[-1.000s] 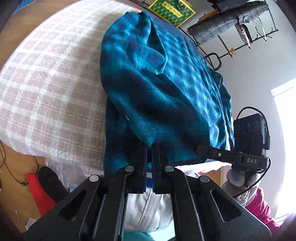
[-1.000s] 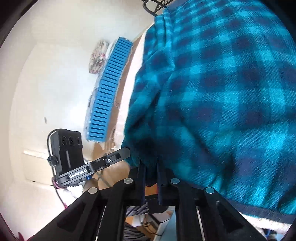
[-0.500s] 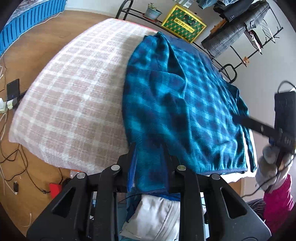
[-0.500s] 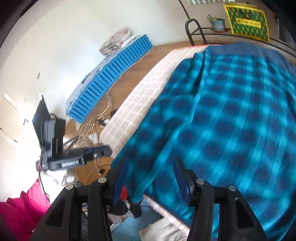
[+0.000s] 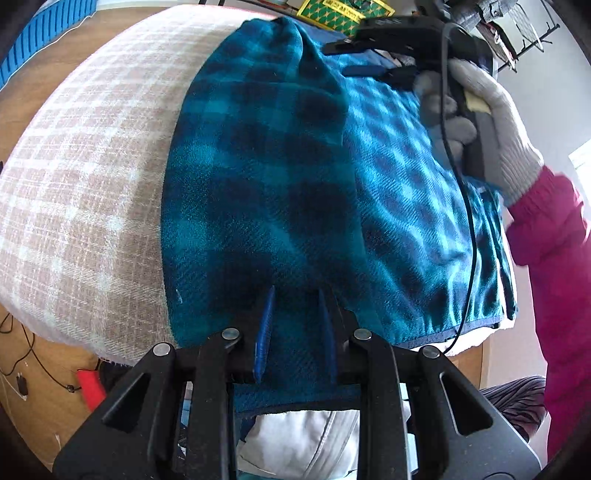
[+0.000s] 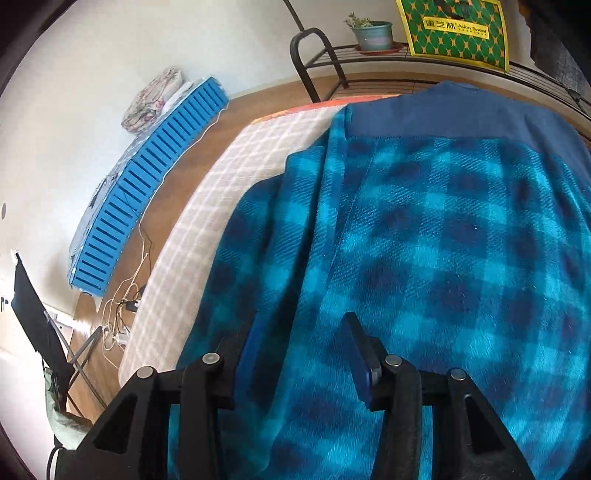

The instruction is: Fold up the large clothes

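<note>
Plaid garment (image 5: 266, 192) on checked bedding (image 5: 85, 177), both claws open and empty, left claw (image 5: 295, 328), right claw (image 6: 303, 354), gloved hand (image 5: 491, 122) only in left view.

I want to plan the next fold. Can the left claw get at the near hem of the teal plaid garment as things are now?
Probably yes. The left claw is open, the near hem of the teal plaid garment lies right beneath its fingers, and nothing covers it. The right claw is farther up the cloth.

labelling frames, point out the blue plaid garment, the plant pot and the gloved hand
blue plaid garment (image 6: 443, 258), right wrist view, upper plaid face
plant pot (image 6: 373, 36), right wrist view, pot side
gloved hand (image 5: 495, 122), left wrist view, back of glove
</note>
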Motion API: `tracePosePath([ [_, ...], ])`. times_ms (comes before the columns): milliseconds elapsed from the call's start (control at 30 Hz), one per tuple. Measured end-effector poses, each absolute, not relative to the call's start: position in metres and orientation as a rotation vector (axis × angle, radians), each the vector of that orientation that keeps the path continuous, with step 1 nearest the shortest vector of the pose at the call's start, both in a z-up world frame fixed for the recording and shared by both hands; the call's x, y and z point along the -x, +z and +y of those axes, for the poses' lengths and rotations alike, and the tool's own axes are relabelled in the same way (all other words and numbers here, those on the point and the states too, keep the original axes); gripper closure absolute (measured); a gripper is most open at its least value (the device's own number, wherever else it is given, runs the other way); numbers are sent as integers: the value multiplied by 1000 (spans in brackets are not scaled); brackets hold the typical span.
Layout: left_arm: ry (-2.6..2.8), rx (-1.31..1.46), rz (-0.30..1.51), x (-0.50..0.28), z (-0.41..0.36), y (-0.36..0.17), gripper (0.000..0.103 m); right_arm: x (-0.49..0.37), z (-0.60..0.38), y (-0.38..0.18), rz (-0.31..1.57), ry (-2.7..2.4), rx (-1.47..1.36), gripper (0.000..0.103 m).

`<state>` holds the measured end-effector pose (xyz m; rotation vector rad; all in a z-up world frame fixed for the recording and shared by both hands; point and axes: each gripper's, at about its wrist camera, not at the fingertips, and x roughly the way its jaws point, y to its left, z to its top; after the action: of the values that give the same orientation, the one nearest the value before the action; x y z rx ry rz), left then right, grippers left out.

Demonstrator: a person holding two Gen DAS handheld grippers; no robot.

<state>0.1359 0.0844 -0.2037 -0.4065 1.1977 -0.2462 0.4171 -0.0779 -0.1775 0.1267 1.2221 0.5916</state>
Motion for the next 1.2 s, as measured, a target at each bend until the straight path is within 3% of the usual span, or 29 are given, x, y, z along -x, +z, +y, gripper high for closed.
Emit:
tracePosePath([
  [33,-245,404,1204,-137,83,-207,81,-422,-73,-185,1232,592,-124,78],
  [100,-243,399,1216,-139,81,-212,81,-430,-66,-195,1243,596,-101,96],
  [267,-237,410,1208,-137,81,-208,81,-450,-76,-210,1201,459,-41,103],
  [300,-243,420,1193,-135,84,-204,81,-451,-78,-209,1205,459,-52,101],
  [333,-250,434,1162,-130,89,-197,81,-450,-79,-207,1203,471,-57,92],
  [400,-234,440,1091,-119,105,-183,73,-441,-83,-195,1179,489,-54,82],
  [467,-172,470,1022,-108,129,-175,49,-427,-88,-181,1154,526,-72,78],
  [600,-89,659,1075,-105,171,-199,47,-394,-100,-157,1126,596,-95,68],
  [900,-214,841,1188,-117,174,-236,48,-346,-118,-128,1116,616,-131,66],
  [933,-226,831,1192,-118,167,-237,50,-343,-117,-126,1118,615,-129,66],
  [967,-230,807,1183,-121,161,-236,59,-341,-116,-125,1120,616,-131,66],
  [1000,-253,777,1197,-124,153,-236,71,-340,-114,-124,1123,617,-132,65],
  [1033,-264,762,1215,-129,146,-239,90,-343,-112,-123,1125,616,-133,63],
  [1133,-252,729,1189,-127,134,-231,93,-349,-100,-123,1134,609,-146,51],
  [1200,-247,680,1158,-124,127,-219,93,-356,-89,-124,1154,620,-168,50],
])
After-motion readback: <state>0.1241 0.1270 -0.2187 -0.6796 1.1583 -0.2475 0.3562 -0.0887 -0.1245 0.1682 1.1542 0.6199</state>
